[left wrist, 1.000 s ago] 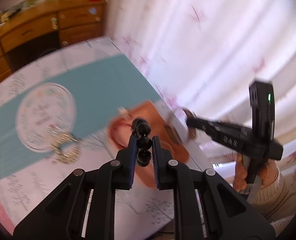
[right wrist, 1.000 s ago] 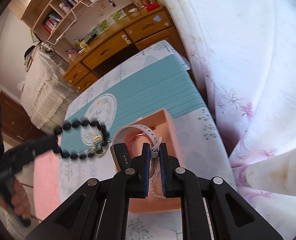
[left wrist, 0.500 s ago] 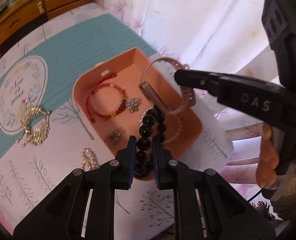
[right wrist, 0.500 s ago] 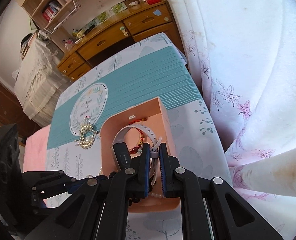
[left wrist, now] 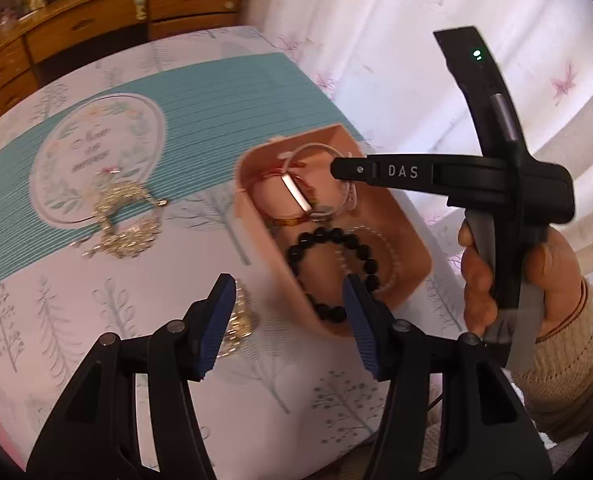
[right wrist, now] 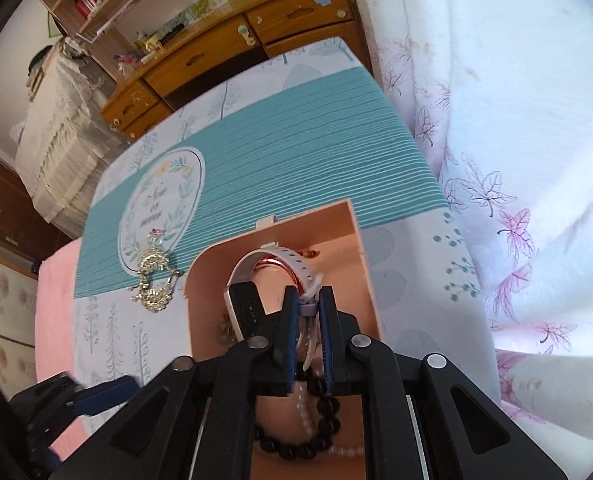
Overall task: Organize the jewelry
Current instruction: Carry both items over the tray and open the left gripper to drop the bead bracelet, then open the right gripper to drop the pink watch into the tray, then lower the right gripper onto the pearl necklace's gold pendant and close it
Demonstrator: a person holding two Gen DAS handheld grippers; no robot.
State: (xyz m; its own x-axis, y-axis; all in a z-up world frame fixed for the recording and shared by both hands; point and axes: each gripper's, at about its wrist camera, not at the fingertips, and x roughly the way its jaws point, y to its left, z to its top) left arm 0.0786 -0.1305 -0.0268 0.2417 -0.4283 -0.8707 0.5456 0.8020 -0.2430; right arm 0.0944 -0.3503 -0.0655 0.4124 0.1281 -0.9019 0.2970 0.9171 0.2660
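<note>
A peach jewelry tray point(left wrist: 410, 248) point(right wrist: 360, 248) sits on the table. A black bead bracelet point(left wrist: 328, 240) point(right wrist: 328, 424) lies inside it beside a pearl strand point(left wrist: 388, 248) and a red bracelet point(left wrist: 284, 222). My left gripper point(left wrist: 288, 320) is open and empty, just in front of the tray. My right gripper point(right wrist: 307, 316) point(left wrist: 336, 168) is shut on the strap of a pale pink smartwatch point(right wrist: 256, 280) point(left wrist: 296, 196) and holds it over the tray.
A gold necklace point(left wrist: 124, 216) point(right wrist: 152, 280) lies on the teal placemat point(left wrist: 216, 92) left of the tray. A small pearl and gold piece point(left wrist: 236, 322) lies by my left finger. A curtain point(right wrist: 516, 160) hangs along the right edge.
My left gripper opened and let the black bead bracelet drop into the tray, then drew back. My right gripper lowered the smartwatch toward the tray.
</note>
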